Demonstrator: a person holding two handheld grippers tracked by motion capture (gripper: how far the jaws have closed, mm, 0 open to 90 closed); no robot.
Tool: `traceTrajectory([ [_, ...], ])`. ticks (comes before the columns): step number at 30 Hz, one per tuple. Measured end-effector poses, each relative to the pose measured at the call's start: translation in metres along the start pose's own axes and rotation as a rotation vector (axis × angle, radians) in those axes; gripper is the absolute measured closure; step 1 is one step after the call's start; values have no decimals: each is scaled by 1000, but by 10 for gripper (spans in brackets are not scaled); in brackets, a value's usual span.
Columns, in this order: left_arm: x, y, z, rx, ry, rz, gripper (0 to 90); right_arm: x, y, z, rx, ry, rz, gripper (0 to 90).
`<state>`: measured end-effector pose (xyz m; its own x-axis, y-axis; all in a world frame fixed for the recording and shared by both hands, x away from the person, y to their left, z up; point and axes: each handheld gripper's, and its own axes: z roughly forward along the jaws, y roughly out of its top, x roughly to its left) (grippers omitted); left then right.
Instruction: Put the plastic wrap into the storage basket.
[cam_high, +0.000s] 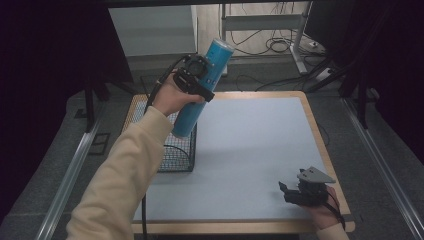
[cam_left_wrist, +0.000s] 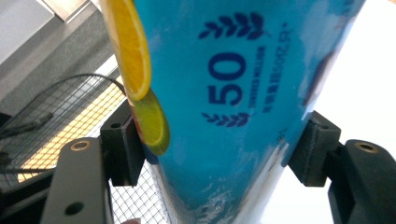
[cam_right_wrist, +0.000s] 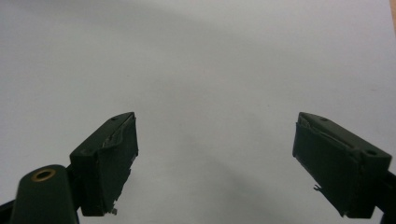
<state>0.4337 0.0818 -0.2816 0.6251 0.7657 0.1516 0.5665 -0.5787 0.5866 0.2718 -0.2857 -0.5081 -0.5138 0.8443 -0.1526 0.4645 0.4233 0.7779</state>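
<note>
A tall blue tube can (cam_high: 205, 85) printed with citrus slices hangs tilted in the air above the wire basket (cam_high: 177, 155). My left gripper (cam_high: 196, 80) is shut on its middle. In the left gripper view the can (cam_left_wrist: 233, 107) fills the space between the two black pads (cam_left_wrist: 122, 149), which press on both its sides. Its lower end hangs just over the basket's right rim. My right gripper (cam_high: 292, 192) rests low at the table's near right corner, open with nothing between its fingers. The right gripper view has its jaws (cam_right_wrist: 215, 163) wide apart over bare white table top.
The white table top (cam_high: 250, 150) has a wooden rim. The black wire basket stands at its left edge, its mesh (cam_left_wrist: 60, 121) seen behind the can. Beyond the table are desk legs and cables (cam_high: 280, 45) on the floor. Dark curtains hang on both sides.
</note>
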Motion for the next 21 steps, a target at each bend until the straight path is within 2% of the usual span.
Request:
traceTrajectory([
  [14, 23, -20, 14, 33, 28, -60, 319, 1, 0, 1, 2, -1, -3, 145],
  [21, 30, -29, 23, 52, 36, -75, 319, 1, 0, 1, 2, -3, -2, 145],
])
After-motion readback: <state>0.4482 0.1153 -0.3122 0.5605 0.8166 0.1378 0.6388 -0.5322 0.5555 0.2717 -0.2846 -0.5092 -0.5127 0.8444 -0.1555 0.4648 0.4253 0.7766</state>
